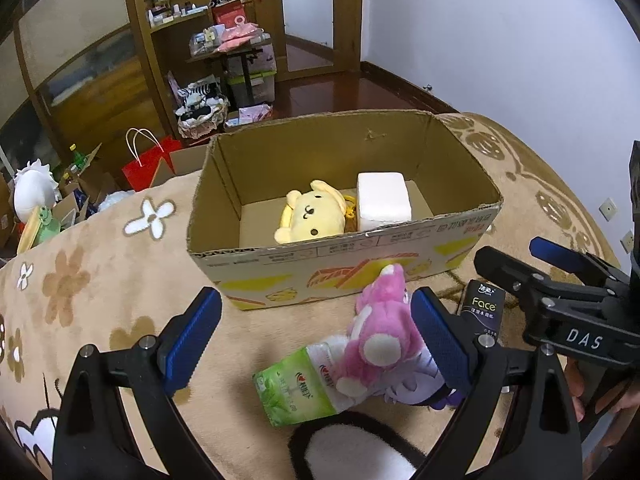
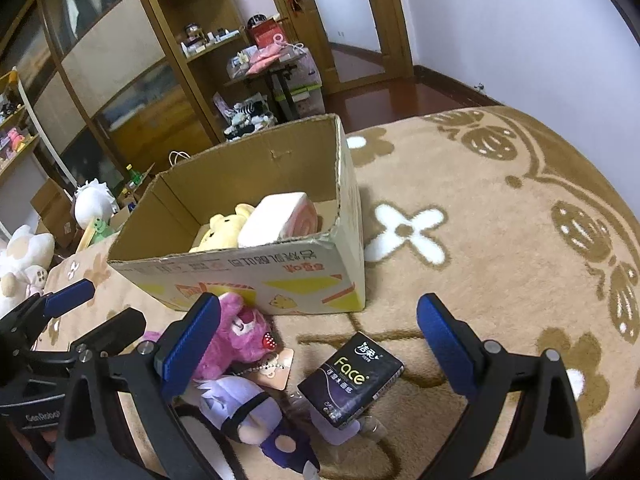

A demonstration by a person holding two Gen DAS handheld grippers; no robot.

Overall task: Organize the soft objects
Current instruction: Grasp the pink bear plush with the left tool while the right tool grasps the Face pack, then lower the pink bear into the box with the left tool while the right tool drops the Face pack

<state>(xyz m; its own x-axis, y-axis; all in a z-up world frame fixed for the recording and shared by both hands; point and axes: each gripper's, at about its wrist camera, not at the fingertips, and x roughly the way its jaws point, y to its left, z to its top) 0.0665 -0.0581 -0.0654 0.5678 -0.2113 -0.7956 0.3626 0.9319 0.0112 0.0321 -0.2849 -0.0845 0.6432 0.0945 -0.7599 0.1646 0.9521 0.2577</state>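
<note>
Pink plush bear [image 1: 380,336] lies on the tan flower-patterned blanket [image 1: 100,272], just in front of the open brown cardboard box [image 1: 344,268]. In the left wrist view it sits between the blue-padded fingers of the left gripper [image 1: 318,340], close against the right-hand pad. Green-and-white tissue pack [image 1: 296,388] touches the bear's near side; purple-and-white plush doll [image 2: 248,408] lies partly under it.

Left gripper: jaws spread wide, nothing gripped; contact between pad and bear unclear.

Right gripper [image 2: 320,340]: jaws also wide apart, empty, hovering over the black "Face" tissue pack [image 2: 352,376], which rests tilted on the purple doll.

Inside the box: yellow plush dog [image 1: 308,216] beside a white-and-pink roll-shaped cushion [image 2: 280,216], touching.

Black-and-white plush item [image 1: 352,452] cut off at the bottom edge of the left view; identity unclear. Hand [image 1: 576,388] partly visible behind the right gripper.
</note>
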